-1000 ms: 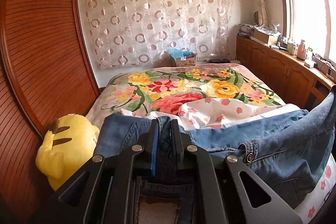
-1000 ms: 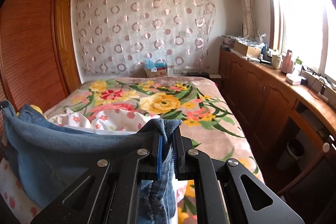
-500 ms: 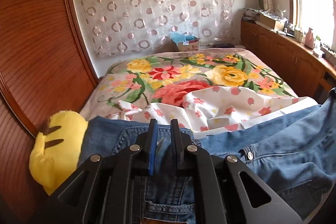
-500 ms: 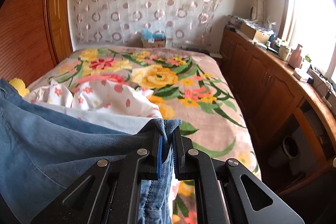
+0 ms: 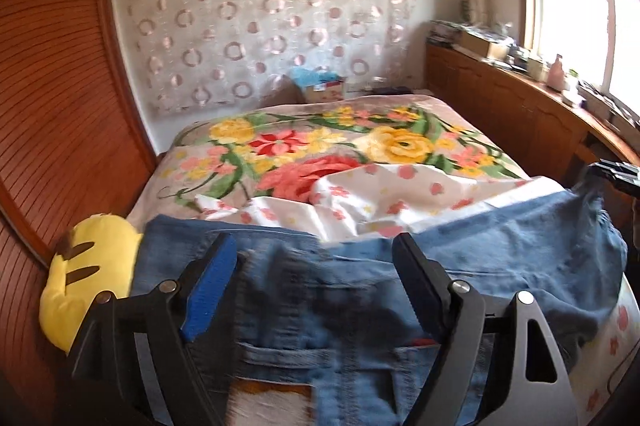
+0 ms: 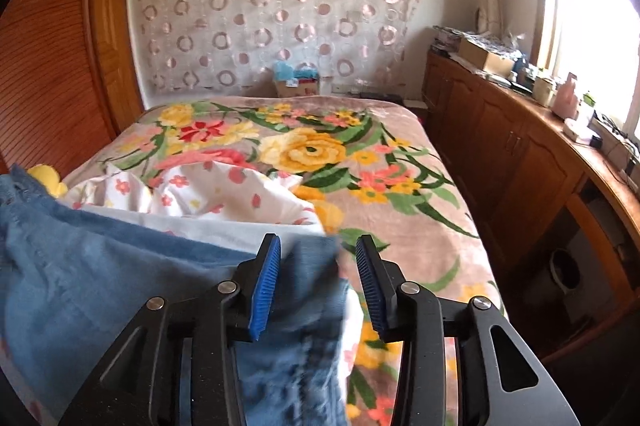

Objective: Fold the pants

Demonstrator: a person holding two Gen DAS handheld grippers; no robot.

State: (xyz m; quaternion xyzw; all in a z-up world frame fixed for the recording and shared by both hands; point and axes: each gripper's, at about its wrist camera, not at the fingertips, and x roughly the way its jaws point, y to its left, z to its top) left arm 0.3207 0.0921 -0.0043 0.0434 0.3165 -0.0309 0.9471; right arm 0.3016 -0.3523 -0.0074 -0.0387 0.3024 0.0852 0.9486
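Blue denim pants (image 5: 500, 238) lie across the near end of the bed, waistband and belt loops close under the left wrist camera. My left gripper (image 5: 314, 246) hangs over them with its jaws opening wide. The blurred denim sags between and below the fingers, and no pad presses on it. In the right wrist view, my right gripper (image 6: 317, 242) is also opening. A blurred fold of the pants (image 6: 100, 266) hangs between its blue pads (image 6: 266, 278), loose from them. The right gripper's black tip (image 5: 616, 174) shows at the pants' far right end.
A white flowered sheet (image 5: 380, 194) lies bunched just beyond the pants on the floral blanket (image 6: 360, 162). A yellow plush toy (image 5: 88, 278) sits at the left by the wooden wardrobe (image 5: 48, 106). Wooden cabinets (image 6: 520, 154) line the right side; a cardboard box (image 6: 298, 84) stands past the bed.
Both grippers were shut on the denim and now stand open. The pants have dropped out of the pads and sag onto the bed. Both views have shifted forward over the bed.
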